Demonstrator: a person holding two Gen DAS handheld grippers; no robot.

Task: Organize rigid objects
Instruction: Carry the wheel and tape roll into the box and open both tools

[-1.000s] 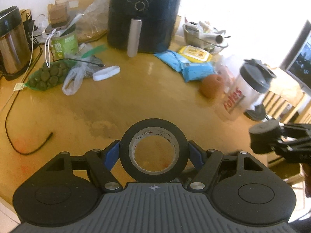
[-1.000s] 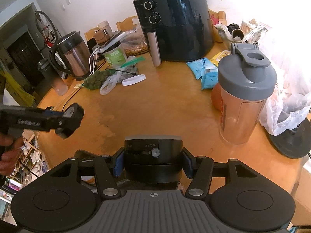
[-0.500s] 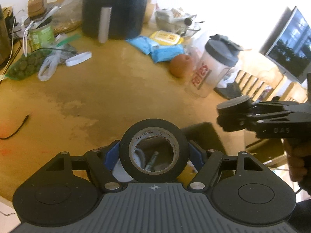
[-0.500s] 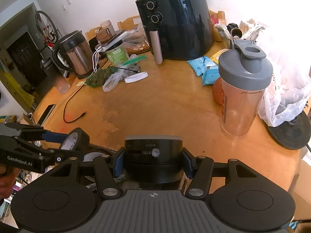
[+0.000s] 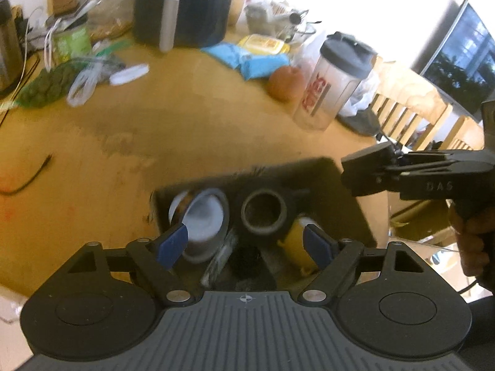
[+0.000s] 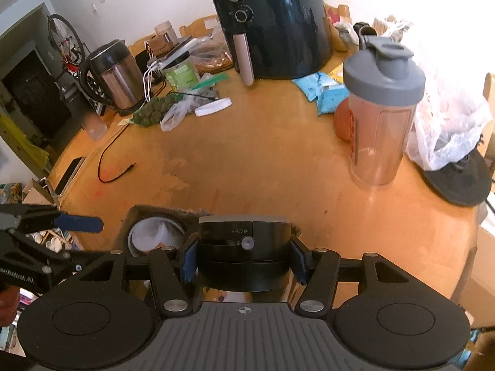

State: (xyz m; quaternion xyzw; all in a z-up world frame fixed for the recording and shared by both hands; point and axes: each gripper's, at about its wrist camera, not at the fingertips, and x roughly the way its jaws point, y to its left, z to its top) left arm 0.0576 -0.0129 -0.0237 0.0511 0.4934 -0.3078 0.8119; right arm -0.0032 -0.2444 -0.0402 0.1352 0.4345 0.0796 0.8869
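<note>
My left tongs [image 5: 246, 242] have just been opening and are no longer gripping the black tape roll [image 5: 264, 213]; it is now lying apart from the pads, down in the dark bin [image 5: 349, 204] at the counter's near edge, beside a white tub [image 5: 205, 219]. The bin is newly showing under both tongs.

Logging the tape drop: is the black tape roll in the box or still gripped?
In the box. The tape roll sits among the box contents, clear of the left gripper, whose jaws have just been opening.
</note>
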